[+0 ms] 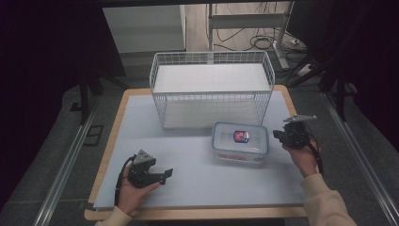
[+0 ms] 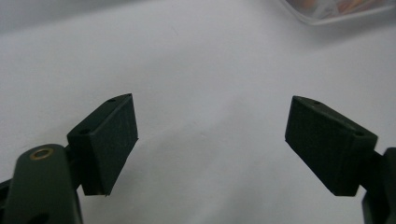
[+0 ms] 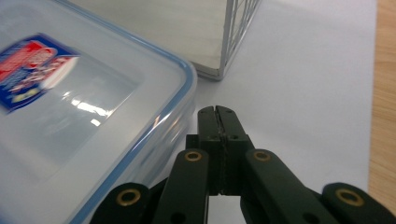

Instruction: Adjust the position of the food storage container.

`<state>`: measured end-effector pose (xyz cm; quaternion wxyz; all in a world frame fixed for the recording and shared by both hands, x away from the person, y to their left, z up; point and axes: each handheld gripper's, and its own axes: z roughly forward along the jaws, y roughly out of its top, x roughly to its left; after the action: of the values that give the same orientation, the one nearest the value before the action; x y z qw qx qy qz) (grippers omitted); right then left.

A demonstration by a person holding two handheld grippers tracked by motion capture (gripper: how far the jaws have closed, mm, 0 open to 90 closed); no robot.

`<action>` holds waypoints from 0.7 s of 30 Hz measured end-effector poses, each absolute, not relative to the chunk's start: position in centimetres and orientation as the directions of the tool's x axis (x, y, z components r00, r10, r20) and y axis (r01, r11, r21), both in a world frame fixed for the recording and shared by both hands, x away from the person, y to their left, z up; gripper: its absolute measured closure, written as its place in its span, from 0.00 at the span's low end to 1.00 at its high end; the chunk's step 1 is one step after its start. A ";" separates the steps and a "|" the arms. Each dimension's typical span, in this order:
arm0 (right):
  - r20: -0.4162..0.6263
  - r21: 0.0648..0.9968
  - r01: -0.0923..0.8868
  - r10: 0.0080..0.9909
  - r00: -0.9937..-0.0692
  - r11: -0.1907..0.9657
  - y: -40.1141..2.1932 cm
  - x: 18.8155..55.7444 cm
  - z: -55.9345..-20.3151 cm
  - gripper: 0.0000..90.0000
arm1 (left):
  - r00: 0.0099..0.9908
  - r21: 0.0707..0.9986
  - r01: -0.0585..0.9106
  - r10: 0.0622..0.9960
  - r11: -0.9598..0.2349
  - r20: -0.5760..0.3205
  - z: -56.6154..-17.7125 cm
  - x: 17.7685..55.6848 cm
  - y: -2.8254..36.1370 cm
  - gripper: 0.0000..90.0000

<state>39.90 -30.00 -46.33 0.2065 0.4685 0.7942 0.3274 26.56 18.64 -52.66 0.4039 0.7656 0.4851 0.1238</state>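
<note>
A clear plastic food box (image 1: 240,142) with a blue-rimmed lid and a red and blue label lies on the white table mat, just in front of the wire basket (image 1: 211,89). My right gripper (image 1: 278,136) hovers at the box's right end, shut with nothing between its jaws. In the right gripper view the closed jaws (image 3: 218,116) sit beside the box's lid (image 3: 84,116), close to its corner. My left gripper (image 1: 165,173) rests near the mat's front left, open and empty. Its two pads (image 2: 114,140) stand wide apart over bare mat, with a corner of the box (image 2: 336,9) far off.
The white wire basket (image 3: 238,32) stands at the back middle of the mat (image 1: 197,160) and has a flat white floor. The wooden table edge (image 1: 110,141) frames the mat. Dark curtains, metal rails and floor cables surround the table.
</note>
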 end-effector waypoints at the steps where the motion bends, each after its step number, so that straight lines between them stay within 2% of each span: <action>1: -0.021 0.713 0.609 0.879 -0.476 0.347 -30.0 39.9 -46.3 1.00 | 0.499 0.739 0.643 0.843 -0.203 -0.202 -52.7 26.6 18.6 0.19; 6: -0.043 0.663 0.636 0.868 -0.494 0.395 -28.6 41.6 -46.5 1.00 | 0.503 0.740 0.641 0.841 -0.206 -0.202 -52.6 26.6 18.7 0.19; 15: -0.116 0.612 0.649 0.863 -0.492 0.452 -27.4 42.5 -46.5 1.00 | 0.505 0.740 0.639 0.840 -0.211 -0.197 -52.6 26.5 18.6 0.19; 21: -0.102 0.624 0.641 0.859 -0.501 0.448 -26.9 42.6 -46.6 1.00 | 0.505 0.739 0.639 0.840 -0.211 -0.197 -52.7 26.6 18.6 0.19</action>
<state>42.64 -26.94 -46.57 0.2073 0.4544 0.8252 0.2639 26.56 18.57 -52.67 0.4032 0.7680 0.4817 0.1247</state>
